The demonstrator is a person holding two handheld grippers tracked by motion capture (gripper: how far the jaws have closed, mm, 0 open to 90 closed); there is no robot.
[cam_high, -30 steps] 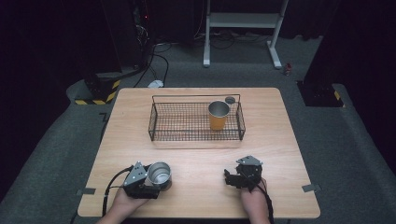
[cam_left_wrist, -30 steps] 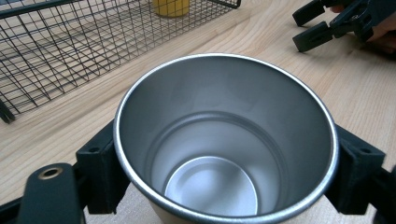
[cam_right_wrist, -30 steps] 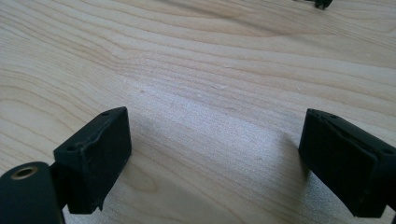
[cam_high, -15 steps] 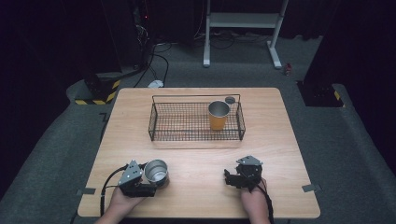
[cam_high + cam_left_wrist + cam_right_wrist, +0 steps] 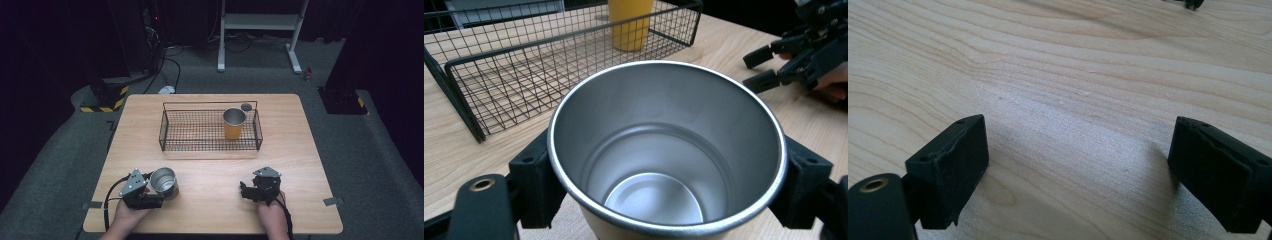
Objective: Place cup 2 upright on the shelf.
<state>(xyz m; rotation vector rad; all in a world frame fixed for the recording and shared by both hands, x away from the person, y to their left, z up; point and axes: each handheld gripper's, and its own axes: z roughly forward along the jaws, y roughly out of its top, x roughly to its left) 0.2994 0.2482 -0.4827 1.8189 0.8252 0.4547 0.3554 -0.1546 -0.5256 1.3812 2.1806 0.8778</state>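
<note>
Standing at the table's near edge, the steel cup point(image 5: 666, 150) had its outer wall hidden in the left gripper view by its own rim. It was empty. An orange cup point(image 5: 233, 123) stood upright in the wire basket point(image 5: 172, 142), contents unclear. The left gripper point(image 5: 159, 187) was clamped on the steel cup, one pad on each side. The right gripper point(image 5: 245, 190) rested well apart, jaws spread over bare table point(image 5: 1058, 75).

I find no legible text, label, brand, number or sign on any item in these views.
</note>
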